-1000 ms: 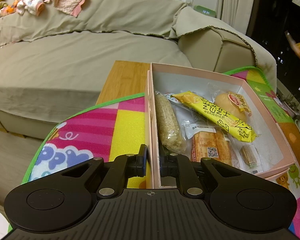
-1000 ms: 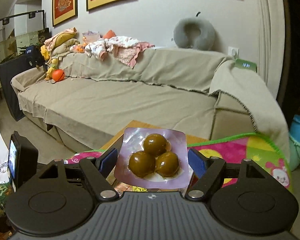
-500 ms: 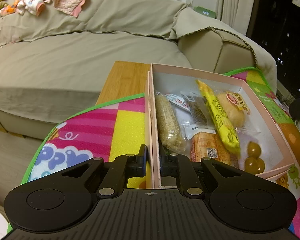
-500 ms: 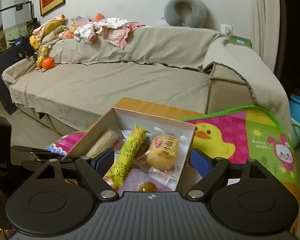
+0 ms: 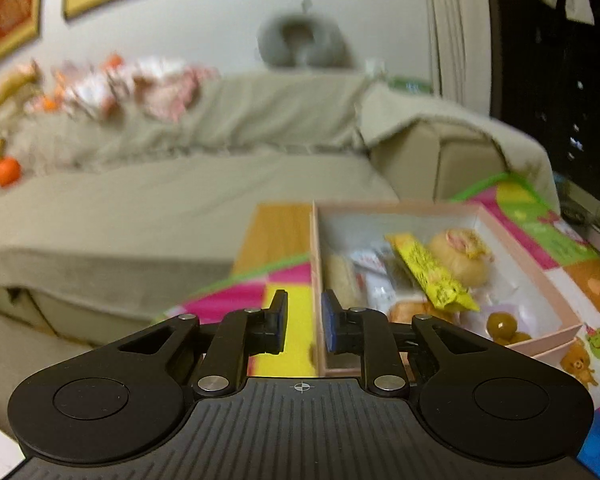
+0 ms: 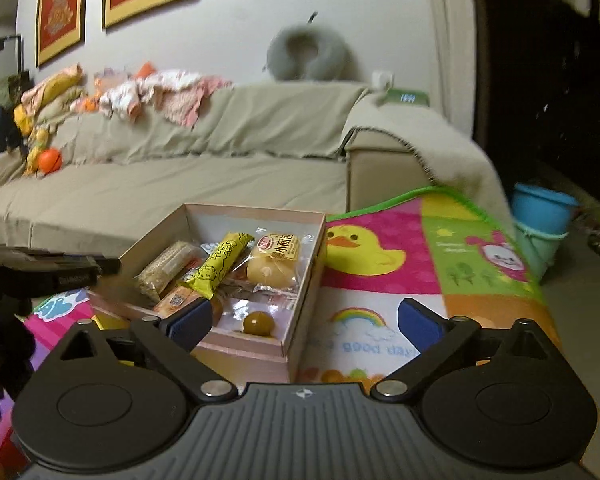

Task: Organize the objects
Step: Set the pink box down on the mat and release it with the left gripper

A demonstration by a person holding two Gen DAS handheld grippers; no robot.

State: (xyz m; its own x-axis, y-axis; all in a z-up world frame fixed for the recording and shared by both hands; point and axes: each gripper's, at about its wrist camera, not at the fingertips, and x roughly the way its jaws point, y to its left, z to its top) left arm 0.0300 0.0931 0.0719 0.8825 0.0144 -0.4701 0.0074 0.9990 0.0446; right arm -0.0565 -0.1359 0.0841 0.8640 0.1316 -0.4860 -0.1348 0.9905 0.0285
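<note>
Blurring softens most of the left wrist view, so the printing on the snack packets there cannot be read. The left tool [image 5: 304, 322] has its blue pads slightly parted with the left wall of the shallow pink cardboard box [image 5: 315, 264] in the gap between them; whether either pad touches the wall cannot be told. The box [image 6: 305, 280] sits on a colourful cartoon play mat [image 6: 400, 280] spread over a wooden counter [image 5: 276, 236]. Inside, from left to right, lie a pale grain bar in clear wrap [image 6: 166, 266], a long yellow snack packet [image 6: 220, 266] and a round wrapped bun [image 6: 274, 262], with a clear pack of brown glazed balls [image 6: 258, 324] at the near end, partly cut off by the box wall. The right tool [image 6: 304, 326] is spread wide and holds nothing, hovering over the box's near right corner. Behind stands a beige covered sofa [image 6: 204, 172] with a grey neck pillow [image 6: 310, 54], and a blue plastic bucket [image 6: 544, 210] sits at far right.
</note>
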